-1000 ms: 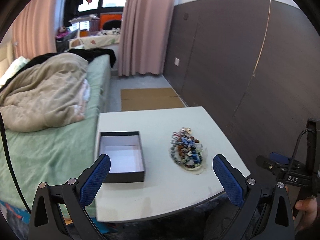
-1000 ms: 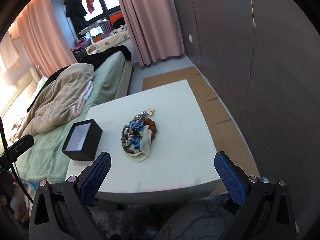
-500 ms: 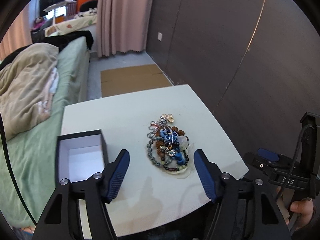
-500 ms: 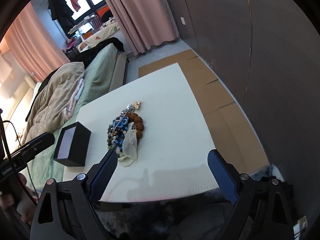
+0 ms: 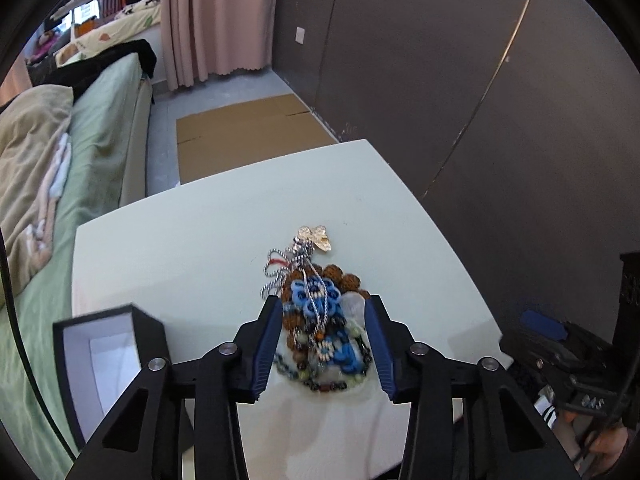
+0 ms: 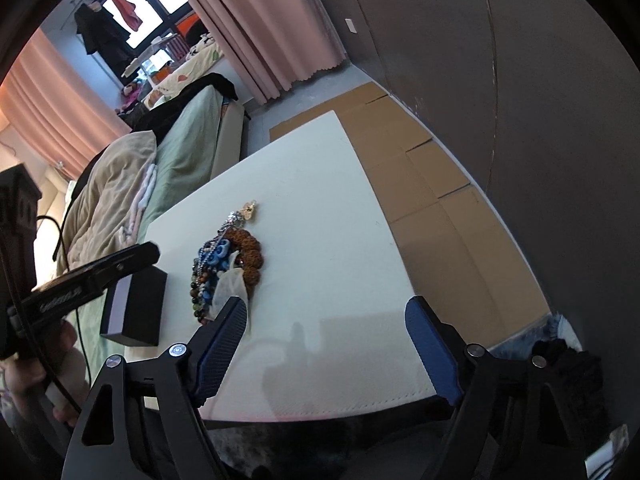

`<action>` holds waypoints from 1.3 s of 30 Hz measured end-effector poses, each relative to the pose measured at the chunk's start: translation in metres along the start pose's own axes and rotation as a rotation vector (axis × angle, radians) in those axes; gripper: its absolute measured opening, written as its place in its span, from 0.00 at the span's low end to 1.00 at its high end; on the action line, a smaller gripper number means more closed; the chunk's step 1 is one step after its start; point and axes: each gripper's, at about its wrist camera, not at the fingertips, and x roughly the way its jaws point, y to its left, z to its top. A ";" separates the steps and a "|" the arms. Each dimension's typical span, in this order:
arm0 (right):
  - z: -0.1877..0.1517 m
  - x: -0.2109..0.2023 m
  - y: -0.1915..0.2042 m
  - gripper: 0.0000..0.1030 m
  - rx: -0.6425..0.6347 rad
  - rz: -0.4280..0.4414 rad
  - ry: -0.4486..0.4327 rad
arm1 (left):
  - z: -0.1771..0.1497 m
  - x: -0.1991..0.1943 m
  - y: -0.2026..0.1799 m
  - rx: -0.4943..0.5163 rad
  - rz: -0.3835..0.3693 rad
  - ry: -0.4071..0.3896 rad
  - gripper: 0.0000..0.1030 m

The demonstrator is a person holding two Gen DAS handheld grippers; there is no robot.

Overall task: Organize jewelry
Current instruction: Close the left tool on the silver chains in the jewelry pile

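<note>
1. So, the jewelry pile (image 5: 320,320) sits on the white table (image 5: 192,248), a tangle of brown beads, blue rings, a silver chain and a gold charm, lying on what looks like a clear plastic bag. Its long axis runs away from the person, charm end farthest out.

2. The left gripper (image 5: 325,346) is right on it. The jaws are narrowed to about the pile's width, one blue pad on each side of the near half. I can't tell if the pads are actually pressing the beads or just flanking them, and the pile is a bit blurred there.

3. The key relation: the pile runs straight along the left gripper's forward line, so the fingers straddle its narrow width. A close from here would probably catch the near half, with the chain and charm end left trailing.

4. The black box (image 5: 108,364) with the pale lining is open, just left of the left gripper and near the table's front-left corner. Looks like the drop-off spot.

5. The right gripper (image 6: 332,340) is spread wide, holding nothing, hanging over the near table edge. The pile is forward and left of it, close to its left finger, so the left hand is clearly the nearer one.

6. Hidden stuff: the box's front is cut off behind the left gripper, and how many separate pieces are in that tangle is anyone's guess.
</note>
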 end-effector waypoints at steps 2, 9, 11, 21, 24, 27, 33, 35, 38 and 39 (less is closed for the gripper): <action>0.000 0.004 -0.002 0.80 0.006 0.003 0.006 | 0.006 0.008 0.001 0.012 0.012 0.008 0.42; 0.002 0.010 -0.006 0.80 0.019 0.014 0.024 | 0.025 0.033 -0.002 0.035 -0.001 0.068 0.39; 0.003 0.012 -0.007 0.80 0.025 0.013 0.029 | 0.030 0.043 -0.002 0.035 -0.004 0.092 0.39; 0.005 0.032 -0.008 0.75 0.078 0.037 0.089 | 0.037 0.088 0.012 -0.024 -0.002 0.178 0.39; 0.006 0.037 -0.010 0.75 0.114 0.051 0.104 | 0.038 0.101 0.019 -0.056 0.000 0.201 0.28; 0.006 0.041 -0.008 0.75 0.139 0.050 0.120 | 0.038 0.103 0.026 -0.083 -0.010 0.204 0.17; 0.009 0.050 0.004 0.75 0.147 0.063 0.144 | 0.035 0.074 0.031 -0.087 -0.036 0.142 0.04; 0.012 0.053 0.010 0.75 0.141 0.071 0.150 | 0.036 0.062 0.033 -0.083 -0.038 0.115 0.04; 0.014 0.057 0.022 0.75 0.123 0.085 0.157 | 0.035 0.042 0.037 -0.093 -0.056 0.079 0.04; 0.015 0.058 0.025 0.75 0.117 0.089 0.161 | 0.034 0.036 0.038 -0.098 -0.060 0.068 0.04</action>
